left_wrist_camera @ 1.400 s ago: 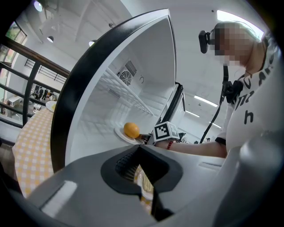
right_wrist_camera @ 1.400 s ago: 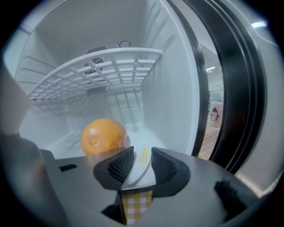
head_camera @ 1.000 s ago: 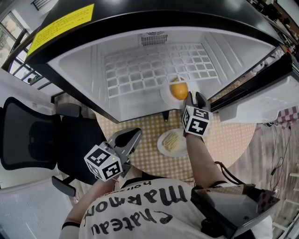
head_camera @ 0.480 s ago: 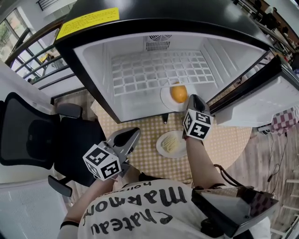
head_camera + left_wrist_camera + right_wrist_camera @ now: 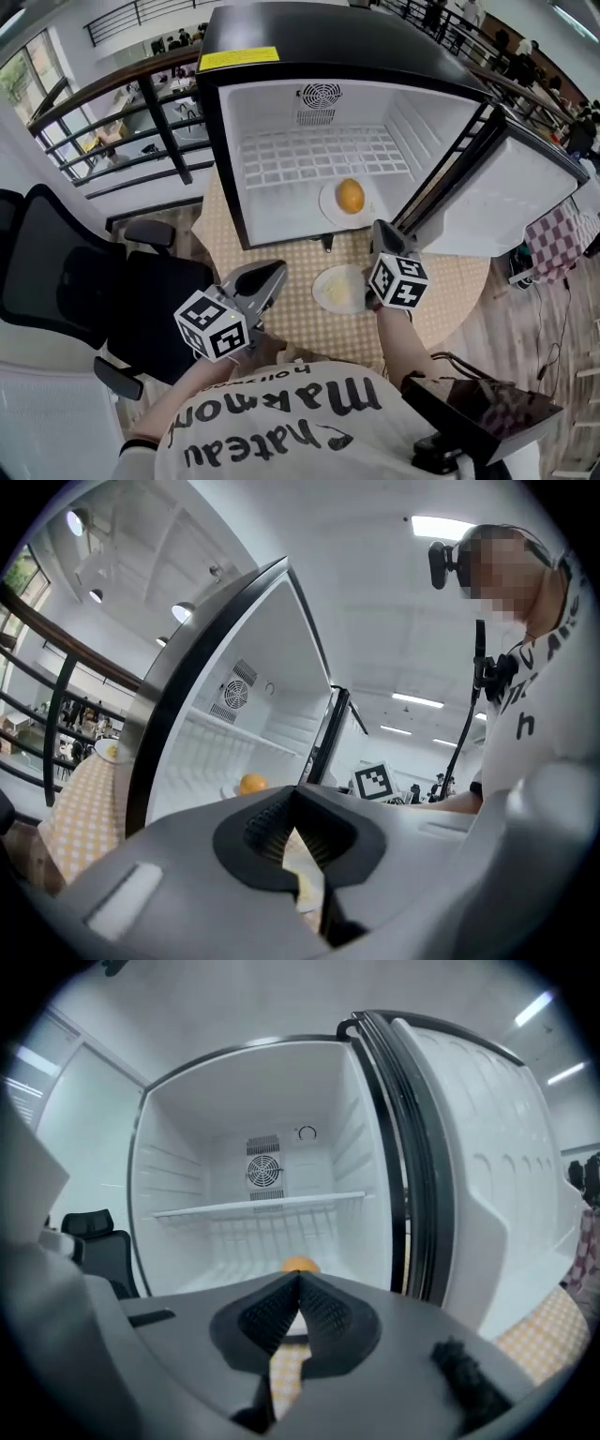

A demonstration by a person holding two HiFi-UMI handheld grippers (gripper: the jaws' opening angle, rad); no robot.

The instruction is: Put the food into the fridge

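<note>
An orange [image 5: 350, 196] lies on a white plate [image 5: 328, 203] on the floor of the open fridge [image 5: 281, 122]. A second white plate with pale yellow food [image 5: 339, 288] sits on the table in front of the fridge. My right gripper [image 5: 382, 229] hovers just outside the fridge's opening, above that second plate, shut with nothing in it. In the right gripper view the orange [image 5: 299, 1264] shows just over the shut tips [image 5: 299, 1280]. My left gripper [image 5: 274, 273] hangs low at the table's near left edge, shut and empty; its view shows the orange [image 5: 251, 783] too.
The fridge door [image 5: 487, 197] stands open to the right. A white wire shelf [image 5: 319, 155] spans the fridge's upper part. The round table has a checked cloth [image 5: 450, 281]. A black office chair [image 5: 56, 272] stands at the left, a railing [image 5: 141, 103] behind.
My right gripper has let go of the orange's plate, drawn back out of the fridge and shut. The plate with the orange stays inside. The left gripper has hardly moved.
</note>
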